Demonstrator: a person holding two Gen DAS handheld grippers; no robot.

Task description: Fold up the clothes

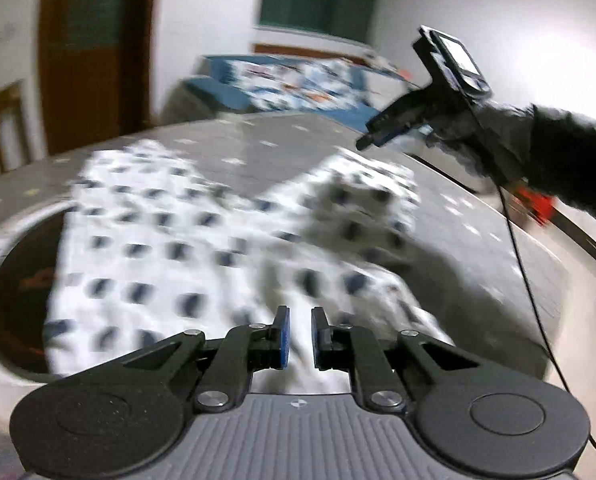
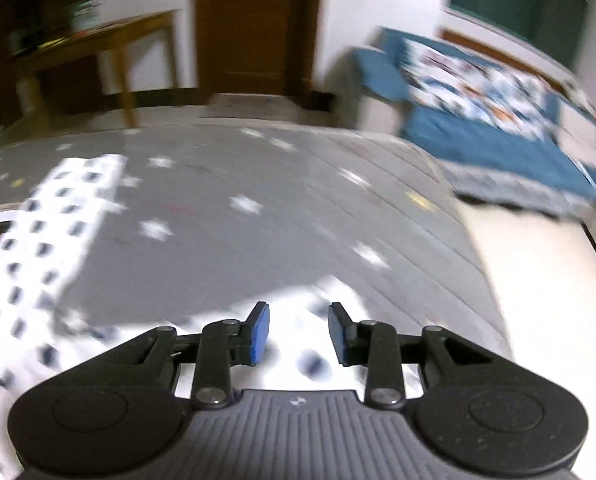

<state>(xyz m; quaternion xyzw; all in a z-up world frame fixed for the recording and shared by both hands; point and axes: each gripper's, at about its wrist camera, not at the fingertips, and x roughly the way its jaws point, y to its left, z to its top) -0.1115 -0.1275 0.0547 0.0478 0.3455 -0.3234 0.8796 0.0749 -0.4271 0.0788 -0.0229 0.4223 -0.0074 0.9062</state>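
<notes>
A white garment with dark blue spots (image 1: 178,240) lies spread on the grey star-patterned table cover (image 1: 258,148), with a raised fold at its right. My left gripper (image 1: 300,336) hovers over its near part with the jaws almost together; blur hides whether cloth is pinched. In the left wrist view my right gripper (image 1: 364,142) is above the garment's far right corner, held by a dark-gloved hand (image 1: 498,136). In the right wrist view my right gripper (image 2: 298,332) stands open over a corner of the garment (image 2: 306,356), and more of the cloth stretches off to the left (image 2: 38,248).
A bed with a blue patterned quilt (image 2: 478,120) stands beyond the table's far right. A brown door (image 2: 258,20) and a wooden side table (image 2: 98,40) are behind. A dark round opening (image 1: 22,280) shows at the table's left edge. A black cable (image 1: 526,280) hangs on the right.
</notes>
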